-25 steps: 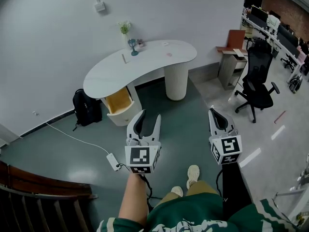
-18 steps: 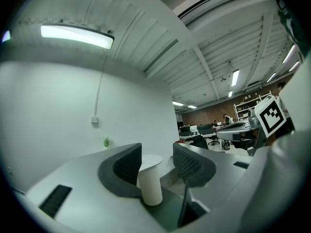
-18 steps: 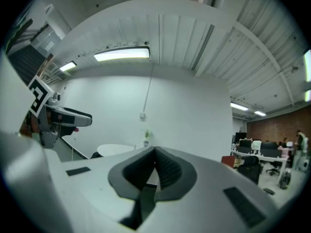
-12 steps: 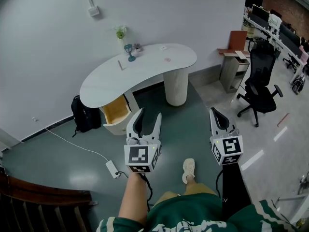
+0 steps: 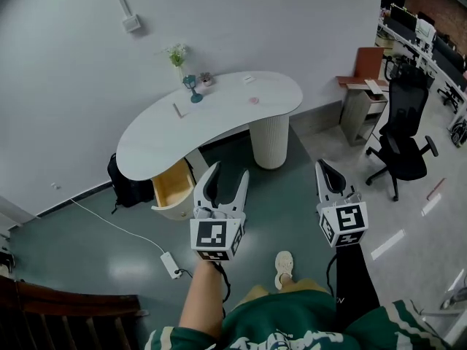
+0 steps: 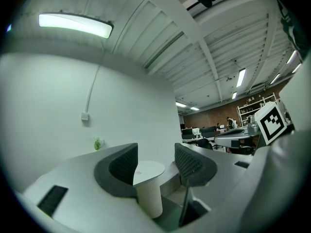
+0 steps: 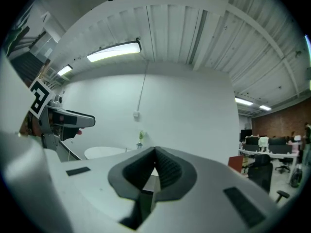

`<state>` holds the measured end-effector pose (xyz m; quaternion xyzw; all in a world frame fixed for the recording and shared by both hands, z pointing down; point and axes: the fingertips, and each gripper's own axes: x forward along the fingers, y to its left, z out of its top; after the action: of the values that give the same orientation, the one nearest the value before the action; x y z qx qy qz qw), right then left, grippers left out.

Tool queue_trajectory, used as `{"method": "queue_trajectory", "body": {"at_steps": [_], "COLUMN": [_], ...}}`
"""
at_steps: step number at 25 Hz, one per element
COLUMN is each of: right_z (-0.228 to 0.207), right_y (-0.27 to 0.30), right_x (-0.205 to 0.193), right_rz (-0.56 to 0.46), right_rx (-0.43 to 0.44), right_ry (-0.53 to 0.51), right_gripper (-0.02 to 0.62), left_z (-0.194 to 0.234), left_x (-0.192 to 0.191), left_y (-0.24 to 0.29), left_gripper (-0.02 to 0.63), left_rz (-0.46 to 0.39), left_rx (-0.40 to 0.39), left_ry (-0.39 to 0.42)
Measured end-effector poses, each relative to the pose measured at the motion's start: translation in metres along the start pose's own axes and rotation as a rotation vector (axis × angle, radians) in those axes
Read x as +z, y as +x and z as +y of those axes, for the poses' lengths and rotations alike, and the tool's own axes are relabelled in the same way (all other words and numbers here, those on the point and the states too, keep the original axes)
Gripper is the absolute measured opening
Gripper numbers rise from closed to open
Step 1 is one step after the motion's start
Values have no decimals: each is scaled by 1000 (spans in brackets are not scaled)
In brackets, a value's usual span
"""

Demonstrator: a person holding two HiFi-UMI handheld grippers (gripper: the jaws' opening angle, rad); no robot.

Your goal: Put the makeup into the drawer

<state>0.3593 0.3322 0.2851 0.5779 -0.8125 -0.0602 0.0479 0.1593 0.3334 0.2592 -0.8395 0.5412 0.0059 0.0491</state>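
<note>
Left gripper (image 5: 228,171): spread, just opening, empty, likely readying for pickup | right gripper (image 5: 322,165): pressed together, empty | drawer (image 5: 174,188): open, ahead of fingertips

White bench (image 5: 219,115) at 12 o'clock against a pale wall (image 5: 292,20), office chair (image 5: 408,141) at 3 o'clock, perhaps a backpack (image 5: 124,182) at 9.

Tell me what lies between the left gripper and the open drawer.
Only bare green floor, as the head view shows, between the left gripper and the drawer. Its jaws have just been opening, with nothing between them.
</note>
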Motion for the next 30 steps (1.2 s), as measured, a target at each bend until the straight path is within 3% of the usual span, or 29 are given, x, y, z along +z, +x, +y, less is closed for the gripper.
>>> {"method": "queue_trajectory", "body": {"at_steps": [15,30], "right_z": [-76,-91], "right_y": [132,215], "right_x": [-18,-23], "right_rz": [12,-2], "right_rx": [83,135], "right_ry": [4,28], "right_gripper": [5,3], "left_z": [17,50], "left_x": [-24,-34], "left_y": [143,218], "left_gripper": [225,225], "left_rz": [32,47], "left_rx": [39,42], "left_ry": [10,10]}}
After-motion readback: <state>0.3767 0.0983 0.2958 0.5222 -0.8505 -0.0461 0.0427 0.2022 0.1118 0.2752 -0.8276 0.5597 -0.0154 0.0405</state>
